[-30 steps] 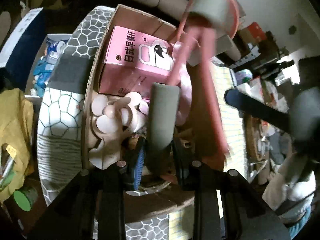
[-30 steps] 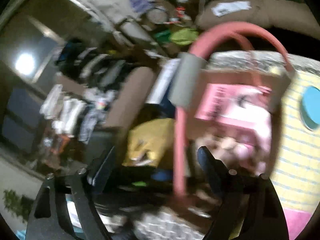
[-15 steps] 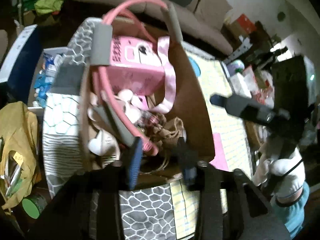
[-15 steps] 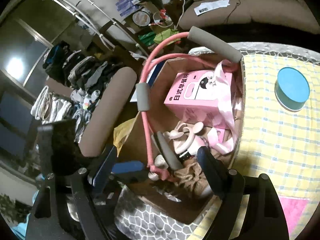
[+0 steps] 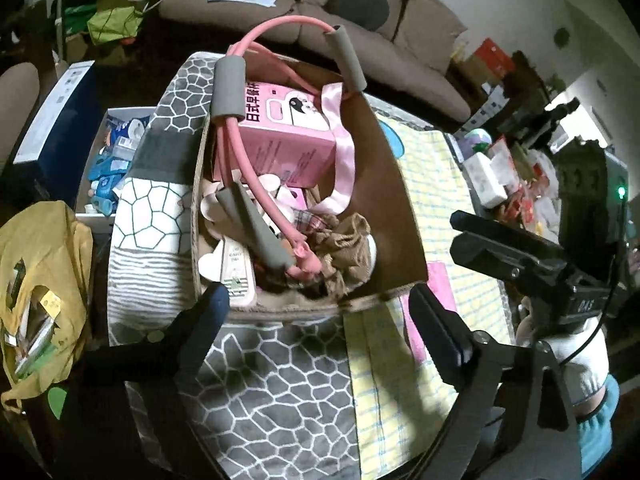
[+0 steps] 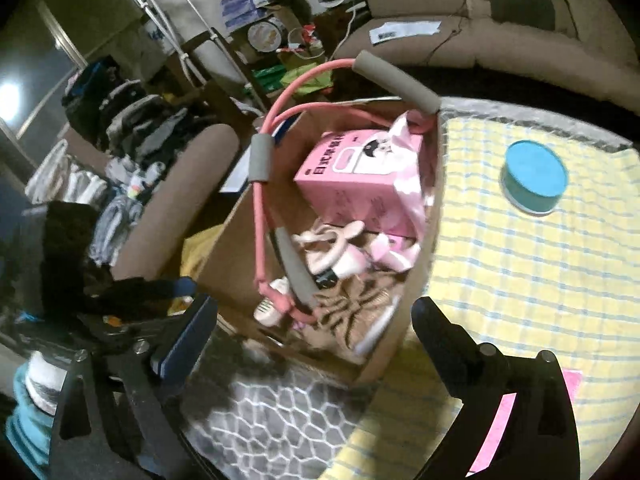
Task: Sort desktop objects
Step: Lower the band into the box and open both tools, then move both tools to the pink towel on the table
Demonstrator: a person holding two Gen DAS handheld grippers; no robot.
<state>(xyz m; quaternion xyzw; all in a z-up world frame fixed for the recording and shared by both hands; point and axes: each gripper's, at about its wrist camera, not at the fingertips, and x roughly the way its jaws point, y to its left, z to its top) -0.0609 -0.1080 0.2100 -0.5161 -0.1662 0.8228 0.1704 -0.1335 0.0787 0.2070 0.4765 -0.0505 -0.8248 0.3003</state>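
A pink resistance band with grey foam handles (image 5: 228, 88) (image 6: 260, 160) rests in the cardboard box (image 5: 384, 184) (image 6: 236, 240), one loop sticking up over the far rim. Beside it in the box are a pink carton (image 5: 288, 136) (image 6: 360, 184), a pink ribbon, small pink items and brown cloth. My left gripper (image 5: 320, 312) hovers just short of the box's near edge, its jaws opening with nothing held. My right gripper (image 6: 316, 328) hangs over the near corner, its jaws also opening and empty. Each gripper shows at the edge of the other's view.
A blue round tin (image 6: 536, 176) sits on the yellow checked cloth (image 6: 520, 280) right of the box. Grey patterned cloth (image 5: 280, 380) lies under my fingers. A yellow bag (image 5: 44, 264) is at the left, a pink sheet (image 5: 440, 288) near the box, a sofa (image 5: 320, 0) behind.
A second ago my left gripper was shut on a grey handle with the band raised. The band now lies in the box, let go, and both grippers have drawn back with wider jaws.
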